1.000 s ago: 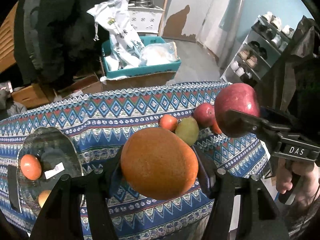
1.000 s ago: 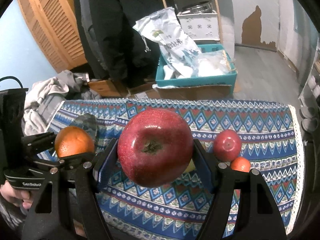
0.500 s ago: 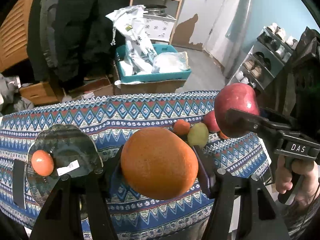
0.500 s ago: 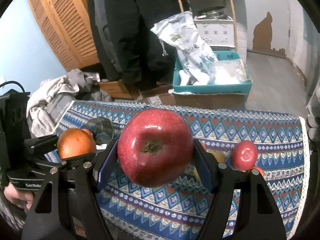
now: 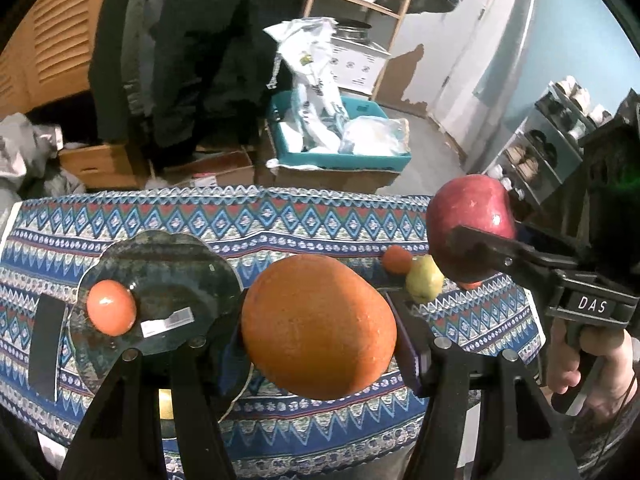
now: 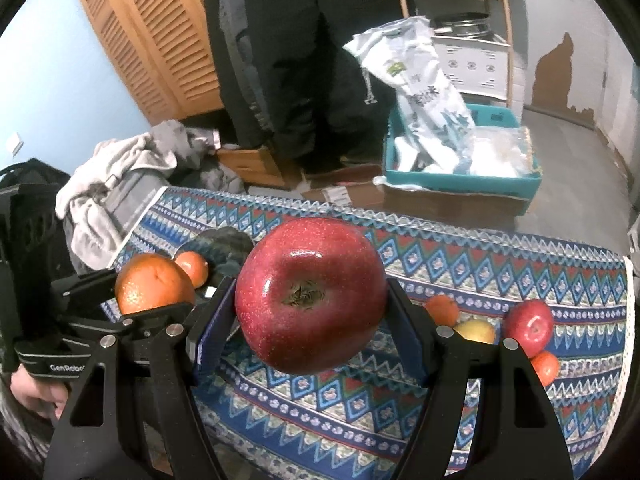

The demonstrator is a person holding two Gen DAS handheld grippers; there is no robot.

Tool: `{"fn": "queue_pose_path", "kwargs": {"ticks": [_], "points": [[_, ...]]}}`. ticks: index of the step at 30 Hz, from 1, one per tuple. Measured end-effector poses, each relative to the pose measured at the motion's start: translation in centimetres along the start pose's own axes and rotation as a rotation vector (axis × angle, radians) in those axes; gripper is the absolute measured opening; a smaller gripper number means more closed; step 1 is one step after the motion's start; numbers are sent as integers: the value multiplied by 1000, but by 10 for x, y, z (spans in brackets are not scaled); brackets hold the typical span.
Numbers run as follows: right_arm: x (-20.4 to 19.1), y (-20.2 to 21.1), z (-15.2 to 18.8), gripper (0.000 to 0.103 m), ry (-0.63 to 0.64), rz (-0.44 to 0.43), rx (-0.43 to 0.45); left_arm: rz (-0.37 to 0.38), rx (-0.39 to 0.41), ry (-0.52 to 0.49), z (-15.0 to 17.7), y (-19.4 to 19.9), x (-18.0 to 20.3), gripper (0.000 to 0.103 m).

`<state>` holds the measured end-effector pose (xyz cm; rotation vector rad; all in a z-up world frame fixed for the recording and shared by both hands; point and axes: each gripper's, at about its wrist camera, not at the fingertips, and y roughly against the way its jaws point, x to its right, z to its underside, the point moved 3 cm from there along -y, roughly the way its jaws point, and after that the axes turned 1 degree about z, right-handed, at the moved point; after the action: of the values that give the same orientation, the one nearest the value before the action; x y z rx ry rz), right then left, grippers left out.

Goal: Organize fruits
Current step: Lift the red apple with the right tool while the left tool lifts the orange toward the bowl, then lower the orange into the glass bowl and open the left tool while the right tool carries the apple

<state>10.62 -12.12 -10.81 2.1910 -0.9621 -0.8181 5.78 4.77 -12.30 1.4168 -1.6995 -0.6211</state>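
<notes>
My left gripper [image 5: 320, 332] is shut on a large orange [image 5: 318, 326], held above the patterned tablecloth just right of a dark glass plate [image 5: 168, 272]. A small orange fruit [image 5: 111, 307] lies on that plate, and something yellow [image 5: 166, 404] peeks out beside my left finger. My right gripper [image 6: 310, 300] is shut on a big red apple [image 6: 310, 300], also held in the air. From the left wrist view that apple [image 5: 470, 226] hangs at the right, over a small orange [image 5: 396, 259] and a yellow-green fruit [image 5: 424, 280]. A smaller red apple [image 6: 528, 326] lies at the table's right end.
The table wears a blue patterned cloth [image 5: 280, 224]. A dark flat strip [image 5: 46, 344] lies left of the plate. Beyond the table are cardboard boxes, a teal bin [image 5: 340, 152] with bags, hanging dark clothes and a shoe rack [image 5: 552, 140]. A hand [image 5: 584, 364] grips the right gripper's handle.
Both grippers have travelled leftward along the table with their fruit. The glass plate now lies nearer the held orange, and the loose fruits have slid to the right of the views.
</notes>
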Motion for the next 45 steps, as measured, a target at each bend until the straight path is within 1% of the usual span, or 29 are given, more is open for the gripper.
{"fn": "queue_pose_path", "kwargs": {"ticks": [7,14,23,27,35,42,45], "points": [[-18,-17,-5,72,17,-23,-27,-5,-2,62,2,3,-28,65],[-42,-42,-11,72,37,-60,-64,-43,-8,114,8,3,-57,65],[-75,-75,-19,72,69,-98,-106,-109,-25,161,15,-6,-96,65],[-85,-92,-19,72,80,-112,-130,-141,-45,185,21,-14,-114,65],[-97,-115,-16,72,79,-129,-172,-160,-108,265,32,-46,-150,65],[-109,-126,-16,72,94,-131,-187,-178,-164,311,42,-71,-167,65],[-112,-132,-14,72,97,-133,-200,-172,-191,338,47,-78,-172,65]]}}
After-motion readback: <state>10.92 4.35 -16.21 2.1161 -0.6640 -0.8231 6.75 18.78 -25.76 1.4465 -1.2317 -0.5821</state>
